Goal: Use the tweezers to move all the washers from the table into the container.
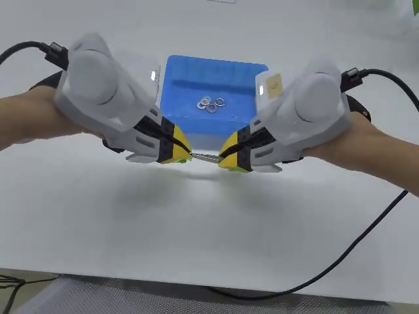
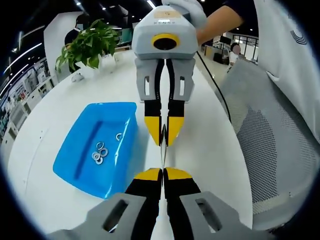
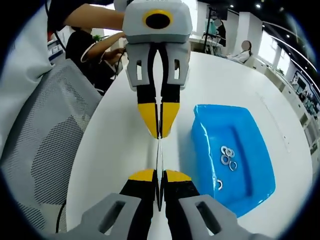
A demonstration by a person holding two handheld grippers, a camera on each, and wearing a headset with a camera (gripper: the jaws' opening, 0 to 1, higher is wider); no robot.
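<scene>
Head view gives me the thin silver metal tweezers (image 1: 204,157) gripped at either end by my left gripper (image 1: 178,152) and right gripper (image 1: 229,159), both clenched on them, over the white table (image 1: 196,222). Small silver ring washers (image 1: 210,103) lie clustered inside the blue plastic container (image 1: 190,72) just behind.

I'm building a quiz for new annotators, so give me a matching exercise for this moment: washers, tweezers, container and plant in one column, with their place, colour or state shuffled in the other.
1 washers
2 tweezers
3 container
4 plant

A held at each end by the left gripper and the right gripper, both shut
B green, at the far end of the table in the left gripper view
C lying inside the container
D blue, standing on the white table

Pairs: 1-C, 2-A, 3-D, 4-B
</scene>
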